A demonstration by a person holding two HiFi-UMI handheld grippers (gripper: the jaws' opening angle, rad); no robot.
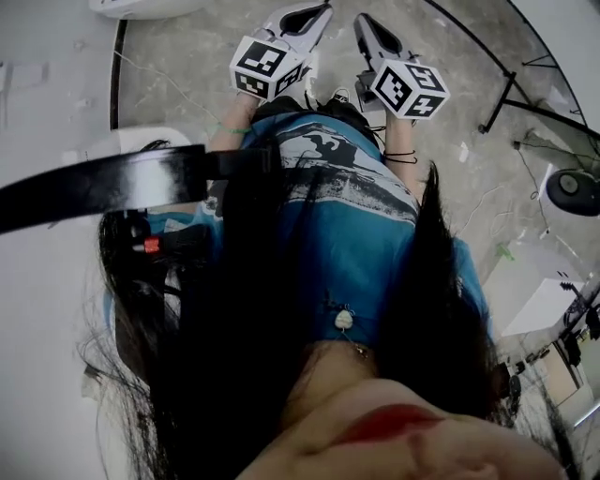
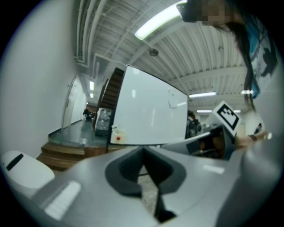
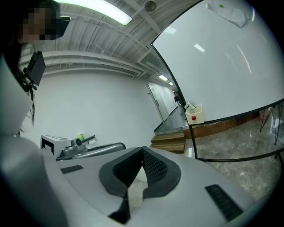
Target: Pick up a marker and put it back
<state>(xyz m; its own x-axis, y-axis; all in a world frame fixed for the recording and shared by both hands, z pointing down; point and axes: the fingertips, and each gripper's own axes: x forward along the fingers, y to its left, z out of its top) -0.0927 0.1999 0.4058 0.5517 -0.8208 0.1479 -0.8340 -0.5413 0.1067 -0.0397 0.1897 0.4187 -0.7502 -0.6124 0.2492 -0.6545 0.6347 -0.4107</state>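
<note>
**Whiteboard**: one, upright in a black frame. Both gripper views show it; the head view does not.

**Person:** one. The head view looks straight down on a teal printed shirt and long dark hair. The gripper views catch only an edge of the person.

**Floor**: grey and mottled. It is broad in the head view and shows as a strip under the board in the right gripper view.

**Wooden steps**: one flight beside the board's lower left corner, seen in both gripper views.

**Grippers:** two, side by side in front of the person and apart from each other.
- The left gripper is clenched, its pads meeting with nothing between them.
- The right gripper is likewise clenched and empty.
- Only each gripper's own view shows its pads.

**Tag cubes:** two, one on each gripper. The head view shows both, and the left gripper view shows only the right one.

**White box**: one, with a red dot, at the board's lower left corner. It appears in the gripper views only.

**Marker:** cannot be made out in any view.
</note>
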